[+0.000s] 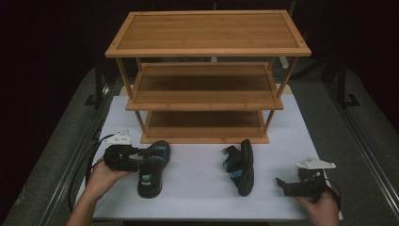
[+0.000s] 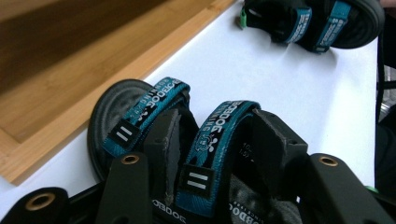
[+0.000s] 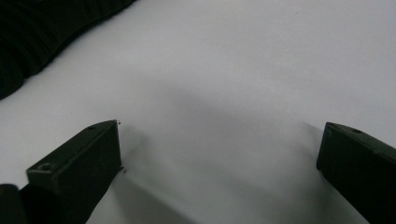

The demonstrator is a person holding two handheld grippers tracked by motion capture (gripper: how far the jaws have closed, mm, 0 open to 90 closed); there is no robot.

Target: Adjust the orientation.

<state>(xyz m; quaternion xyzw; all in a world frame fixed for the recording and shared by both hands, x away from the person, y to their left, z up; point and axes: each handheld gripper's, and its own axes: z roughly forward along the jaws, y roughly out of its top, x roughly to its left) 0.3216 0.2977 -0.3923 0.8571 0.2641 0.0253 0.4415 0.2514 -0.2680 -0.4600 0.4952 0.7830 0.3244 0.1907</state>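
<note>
Two black sandals with teal straps lie on the white mat (image 1: 197, 193) in front of a wooden shelf rack. The left sandal (image 1: 151, 176) lies flat, toe toward the rack. My left gripper (image 1: 142, 158) reaches it from the left. In the left gripper view my left gripper (image 2: 215, 116) straddles the sandal's rear teal strap (image 2: 210, 144), jaws apart on either side of it, open. The other sandal (image 1: 241, 165) (image 2: 313, 23) lies further right, tipped on its side. My right gripper (image 1: 283, 185) (image 3: 219, 140) rests low over bare mat, right of that sandal, jaws wide open and holding nothing.
The three-tier wooden rack (image 1: 207, 52) stands at the back of the mat, its bottom shelf (image 2: 70, 84) just behind the left sandal. A black sole (image 3: 32, 42) edges the right gripper view's upper left. Grey table surface (image 1: 357, 155) flanks the mat.
</note>
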